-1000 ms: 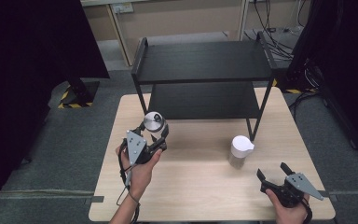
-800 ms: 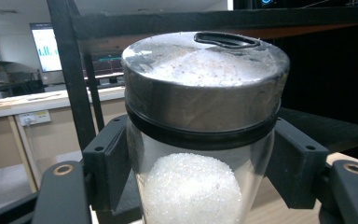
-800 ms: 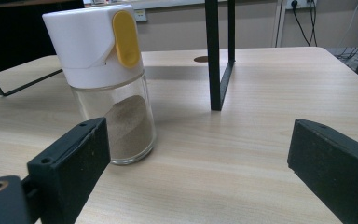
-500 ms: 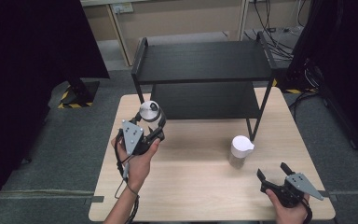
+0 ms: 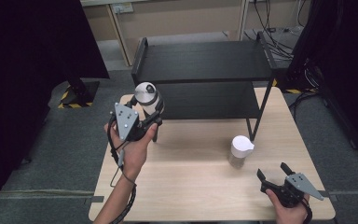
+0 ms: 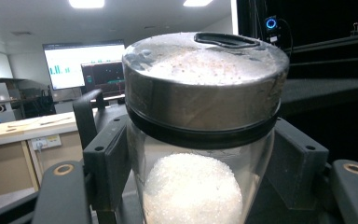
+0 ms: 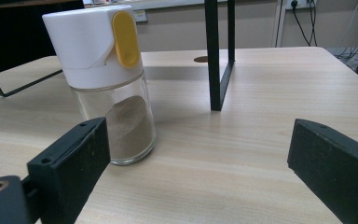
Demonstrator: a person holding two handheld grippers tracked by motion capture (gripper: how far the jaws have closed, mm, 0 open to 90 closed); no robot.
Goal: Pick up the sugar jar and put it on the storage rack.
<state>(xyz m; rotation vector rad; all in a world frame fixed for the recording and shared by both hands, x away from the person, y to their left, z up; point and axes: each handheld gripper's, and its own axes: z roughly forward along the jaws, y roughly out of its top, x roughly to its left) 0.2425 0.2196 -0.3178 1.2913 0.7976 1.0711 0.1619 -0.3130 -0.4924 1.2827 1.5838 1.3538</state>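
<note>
Left gripper (image 5: 150, 122) fingers clamp a steel-lidded jar (image 5: 145, 94), lifted near the bench's far-left corner by the shelf rack (image 5: 205, 60). Likely next: shelving it. Right gripper (image 5: 274, 176) fingers wide, white-capped shaker (image 5: 240, 150) ahead.

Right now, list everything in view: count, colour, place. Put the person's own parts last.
Table: one, light wood, centre of the high view.
Shelf rack: one, black, two tiers, standing on the table's far half.
Metal-lidded jar: one, clear glass, white grains inside, held above the table's left side.
White-capped shaker: one, clear glass with yellow tab, brown powder inside, on the table near the rack's front right leg.
Left gripper: one, black, shut on the jar.
Right gripper: one, black, open, near the table's front right corner.
</note>
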